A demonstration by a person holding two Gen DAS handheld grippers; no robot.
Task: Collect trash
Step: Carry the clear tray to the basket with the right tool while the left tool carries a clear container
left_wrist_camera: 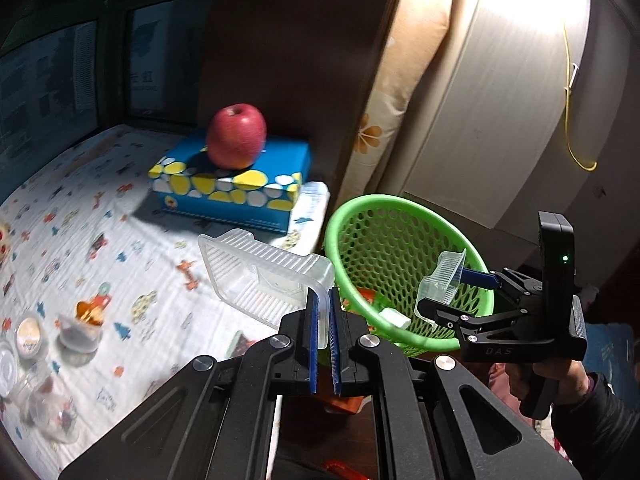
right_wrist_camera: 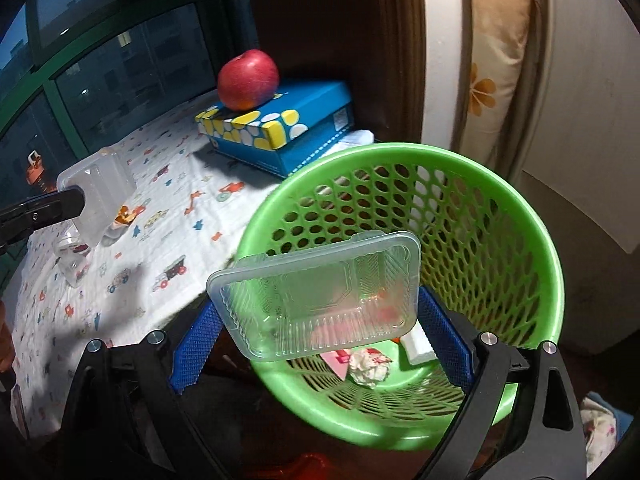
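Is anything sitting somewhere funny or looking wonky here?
Yes, the red apple is perched on top of the blue tissue box, right over its top slot. A round apple there looks odd and might roll off. The green basket also looks tipped toward the table, though the wide lens may exaggerate that.

Dark window (right_wrist_camera: 120, 64) with green frame behind the printed tablecloth (left_wrist_camera: 132, 240). Dark wood panel (left_wrist_camera: 288, 60). Floral curtain (left_wrist_camera: 384, 112) brightly lit.

The green basket (right_wrist_camera: 532, 240) stands open-mouthed with only a paper wad (right_wrist_camera: 368, 366) and scraps on its floor, while behind it the tissue box (right_wrist_camera: 280, 136) bearing an apple (right_wrist_camera: 248, 79) and a dark panel (right_wrist_camera: 320, 20) block the way
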